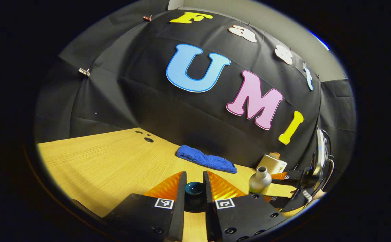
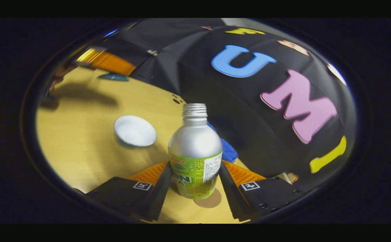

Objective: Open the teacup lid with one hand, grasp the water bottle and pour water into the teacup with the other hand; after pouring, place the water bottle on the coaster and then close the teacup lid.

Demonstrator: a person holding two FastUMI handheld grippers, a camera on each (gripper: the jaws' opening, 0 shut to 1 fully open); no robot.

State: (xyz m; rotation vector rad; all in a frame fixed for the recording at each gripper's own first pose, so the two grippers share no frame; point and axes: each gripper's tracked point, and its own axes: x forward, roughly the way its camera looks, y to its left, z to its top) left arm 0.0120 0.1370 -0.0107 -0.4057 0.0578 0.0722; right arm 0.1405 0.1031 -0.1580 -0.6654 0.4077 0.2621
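Water bottle (image 2: 195, 151) clamped upright in right gripper (image 2: 195, 183); left gripper (image 1: 194, 195) grips teacup lid (image 1: 194, 189).

Partly hidden letters "ON" on the water bottle (image 2: 195, 151) label, rest unreadable.

Left gripper (image 1: 194, 195): fingers nearly parallel, narrow gap, pressing a small dark lid (image 1: 194, 189) from both sides, held low over the table. Right gripper (image 2: 195, 183): fingers spread wider, pressing both sides of a bottle (image 2: 195, 151) that stands upright. In the left gripper view the right gripper (image 1: 294, 183) sits off to the right, level.
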